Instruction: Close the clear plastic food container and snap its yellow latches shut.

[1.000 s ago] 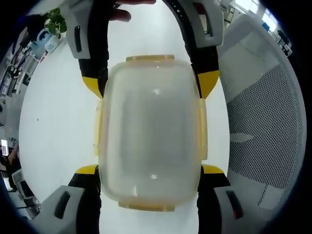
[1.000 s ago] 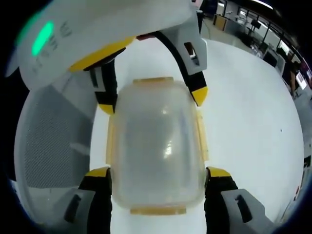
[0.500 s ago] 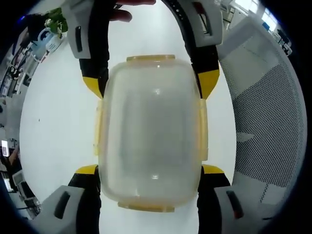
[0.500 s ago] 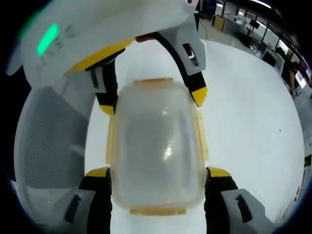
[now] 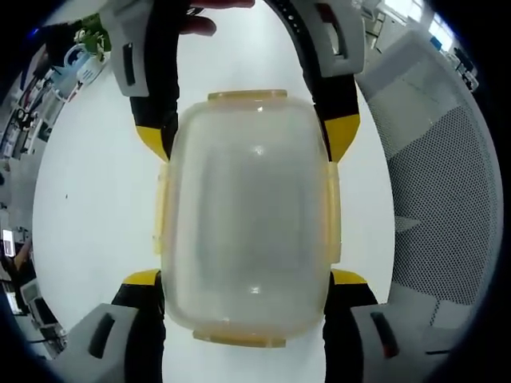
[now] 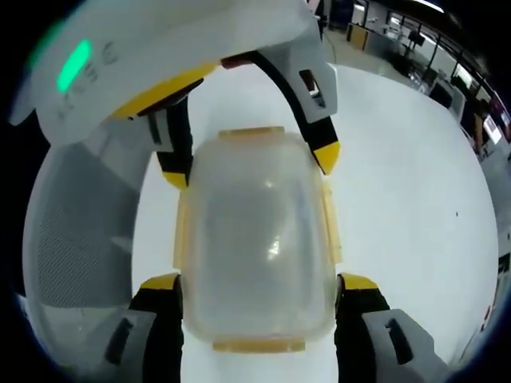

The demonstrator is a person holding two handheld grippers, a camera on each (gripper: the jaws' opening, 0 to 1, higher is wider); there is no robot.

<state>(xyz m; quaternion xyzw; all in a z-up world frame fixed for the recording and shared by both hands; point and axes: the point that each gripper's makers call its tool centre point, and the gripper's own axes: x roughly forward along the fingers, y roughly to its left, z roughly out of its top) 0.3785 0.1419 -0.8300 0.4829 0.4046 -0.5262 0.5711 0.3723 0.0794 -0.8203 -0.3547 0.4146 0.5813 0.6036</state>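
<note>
Left gripper view: container (image 5: pixel 247 215) seemingly between jaws.

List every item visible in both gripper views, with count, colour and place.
Clear plastic food container: one, translucent, held between both grippers above the white table.
Yellow latches: four, pale yellow, one on each container edge.
White table: one, beneath the container.
Mesh office chair: one, grey, beside the table.
Green plant: one, far table edge.
Left gripper: black with yellow tips, flanking the container's near end.
Right gripper: same colours, flanking the opposite end.

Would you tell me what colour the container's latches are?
Yellow, translucent latches on the clear container; best in the left gripper view.
</note>
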